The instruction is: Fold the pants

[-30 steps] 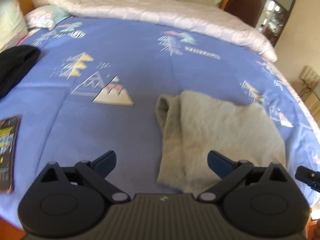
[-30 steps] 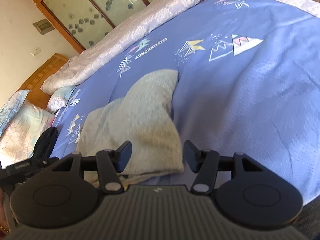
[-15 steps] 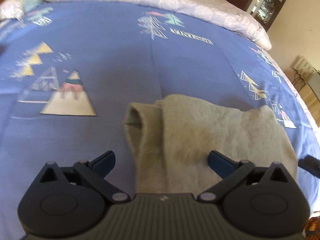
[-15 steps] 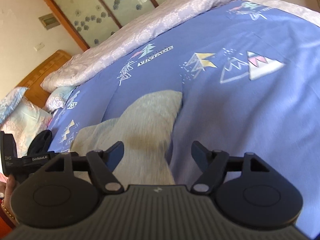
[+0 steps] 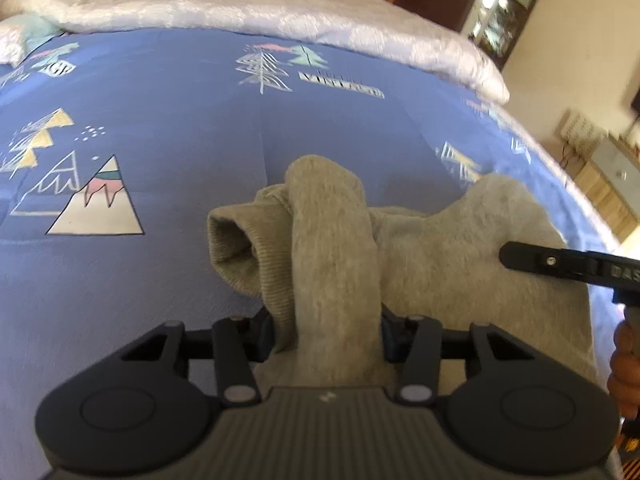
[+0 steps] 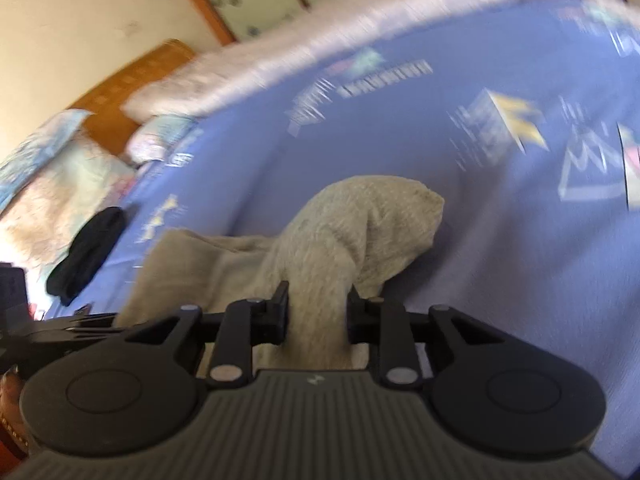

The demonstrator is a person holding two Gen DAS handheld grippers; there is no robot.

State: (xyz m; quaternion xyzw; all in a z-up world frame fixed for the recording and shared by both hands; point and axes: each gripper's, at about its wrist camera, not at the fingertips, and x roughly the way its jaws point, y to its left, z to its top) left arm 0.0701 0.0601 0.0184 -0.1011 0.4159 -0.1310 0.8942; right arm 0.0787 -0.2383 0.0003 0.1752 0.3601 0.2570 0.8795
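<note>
Grey-beige pants lie bunched on a blue patterned bedspread. My left gripper is closing, and its pads pinch a raised ridge of the cloth beside a ribbed cuff. In the right wrist view, the pants rise in a hump. My right gripper is closing too, with a fold of the cloth squeezed between its pads. One finger of the right gripper shows at the pants' right side in the left wrist view.
A pale rolled quilt runs along the far edge of the bed. A black garment and pillows lie toward the headboard. A person's hand shows at the right edge. Furniture stands beyond the bed's right side.
Both grippers came forward and down over the pants and went from wide open to closed on the cloth. The fabric now stands up in ridges between the pads. The right view has rolled.
</note>
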